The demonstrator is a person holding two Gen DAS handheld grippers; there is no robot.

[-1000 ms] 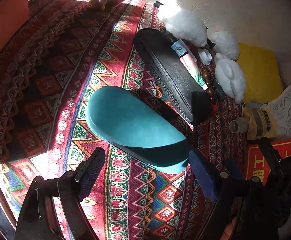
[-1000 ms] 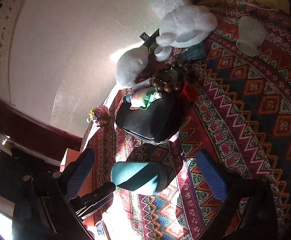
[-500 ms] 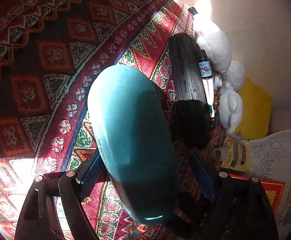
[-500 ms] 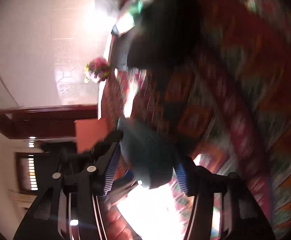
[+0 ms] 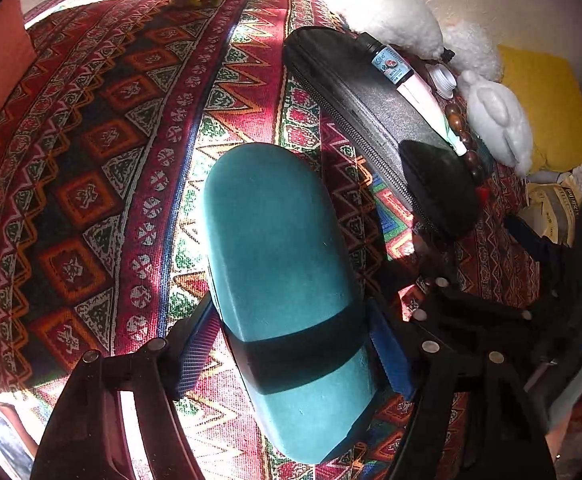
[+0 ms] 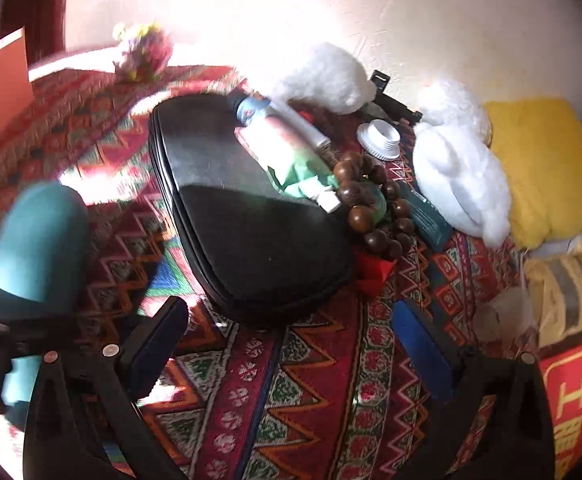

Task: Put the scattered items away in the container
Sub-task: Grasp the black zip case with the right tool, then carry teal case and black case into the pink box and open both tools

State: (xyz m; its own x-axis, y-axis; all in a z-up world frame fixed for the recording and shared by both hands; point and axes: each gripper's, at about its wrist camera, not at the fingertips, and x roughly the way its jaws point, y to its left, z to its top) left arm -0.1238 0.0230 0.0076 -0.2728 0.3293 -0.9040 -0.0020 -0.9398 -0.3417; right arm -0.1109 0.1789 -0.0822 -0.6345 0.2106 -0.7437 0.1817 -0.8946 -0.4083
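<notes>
Teal case point(image 5: 279, 264) lies lengthwise on the patterned cloth point(image 5: 91, 160) covering the counter, near end toward me, just beside the black zip pouch point(image 5: 375, 120). My left hand-held gripper point(image 5: 291, 352) straddles that near end: its jaws have just been closing with the case between them, and both blue pads look to be against its flanks, so I read it as gripping the case. My right hand-held gripper point(image 6: 291, 340) has just swung wide open, nothing between its fingers, cloth below, pointing toward the pouch.

Handling, as I judge it: a hard, smooth shell, rounded, probably light and hollow. Stiff enough to take a firm squeeze, but the curved sides could slide out of the pads. A hold across the narrow width, nearer the middle than the tip, would keep it from tipping nose-down.

Tube point(image 6: 279, 140), wooden beads point(image 6: 375, 200) and white cap point(image 6: 383, 138) sit loose on or behind the pouch.
</notes>
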